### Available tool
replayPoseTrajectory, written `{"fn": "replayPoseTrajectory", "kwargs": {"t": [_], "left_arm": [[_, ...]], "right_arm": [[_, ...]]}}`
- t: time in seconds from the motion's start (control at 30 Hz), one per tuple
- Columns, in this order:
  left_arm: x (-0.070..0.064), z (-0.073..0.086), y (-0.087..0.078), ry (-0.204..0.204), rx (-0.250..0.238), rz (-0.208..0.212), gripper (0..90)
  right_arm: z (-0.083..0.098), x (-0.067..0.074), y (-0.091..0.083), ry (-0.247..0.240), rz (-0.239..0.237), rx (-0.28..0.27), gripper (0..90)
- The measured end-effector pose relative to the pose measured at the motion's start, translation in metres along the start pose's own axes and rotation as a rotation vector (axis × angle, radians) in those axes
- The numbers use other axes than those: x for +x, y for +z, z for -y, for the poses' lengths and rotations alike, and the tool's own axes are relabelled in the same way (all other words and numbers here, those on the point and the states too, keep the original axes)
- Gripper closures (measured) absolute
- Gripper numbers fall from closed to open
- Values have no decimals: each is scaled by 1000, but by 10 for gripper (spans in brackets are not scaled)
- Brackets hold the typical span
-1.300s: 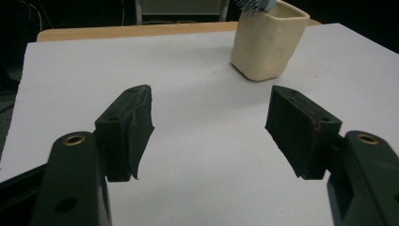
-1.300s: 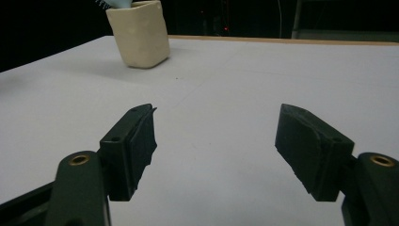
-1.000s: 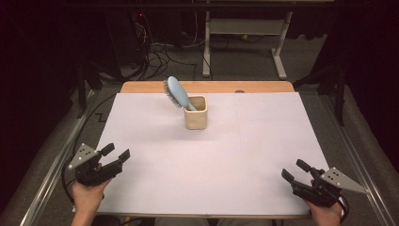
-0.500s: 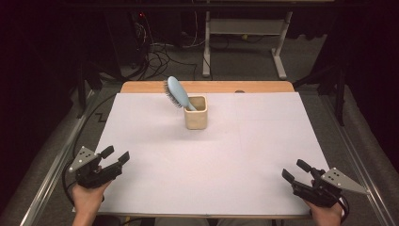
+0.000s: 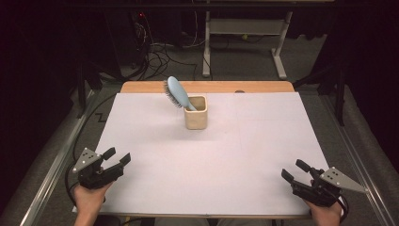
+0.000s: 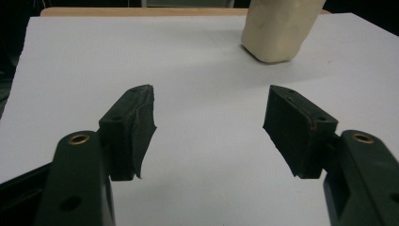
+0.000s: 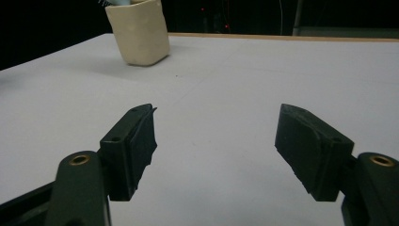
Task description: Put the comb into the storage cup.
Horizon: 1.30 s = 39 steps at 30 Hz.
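Brush (image 5: 177, 92) stands handle-down in the cup (image 5: 195, 113), upper centre of the high view, head leaning left over the rim, probably because the cup props it there. Cup sits on the white sheet (image 5: 211, 160) toward the far edge, well apart from both grippers. Left gripper (image 5: 116, 157) at lower left and right gripper (image 5: 295, 170) at lower right rest at the near corners, jaws wide, nothing between them, both aimed inward at the cup, likely a ready pose. No brand, label or writing readable anywhere.
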<state>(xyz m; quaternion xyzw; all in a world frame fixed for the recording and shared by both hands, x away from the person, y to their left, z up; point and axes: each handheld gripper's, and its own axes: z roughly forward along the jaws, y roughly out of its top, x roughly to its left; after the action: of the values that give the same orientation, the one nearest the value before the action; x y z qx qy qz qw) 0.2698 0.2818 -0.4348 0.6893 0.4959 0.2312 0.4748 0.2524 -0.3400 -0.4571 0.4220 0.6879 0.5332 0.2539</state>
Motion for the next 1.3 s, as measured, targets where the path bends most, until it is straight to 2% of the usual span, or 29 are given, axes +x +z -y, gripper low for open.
{"fn": "replayPoseTrajectory", "kwargs": {"t": [0.43, 1.3], "left_arm": [[-6, 3, 7, 17, 15, 16, 336], [-5, 19, 17, -17, 33, 18, 321]], "right_arm": [[0, -1, 1, 3, -5, -2, 299], [0, -1, -1, 3, 0, -6, 300]]}}
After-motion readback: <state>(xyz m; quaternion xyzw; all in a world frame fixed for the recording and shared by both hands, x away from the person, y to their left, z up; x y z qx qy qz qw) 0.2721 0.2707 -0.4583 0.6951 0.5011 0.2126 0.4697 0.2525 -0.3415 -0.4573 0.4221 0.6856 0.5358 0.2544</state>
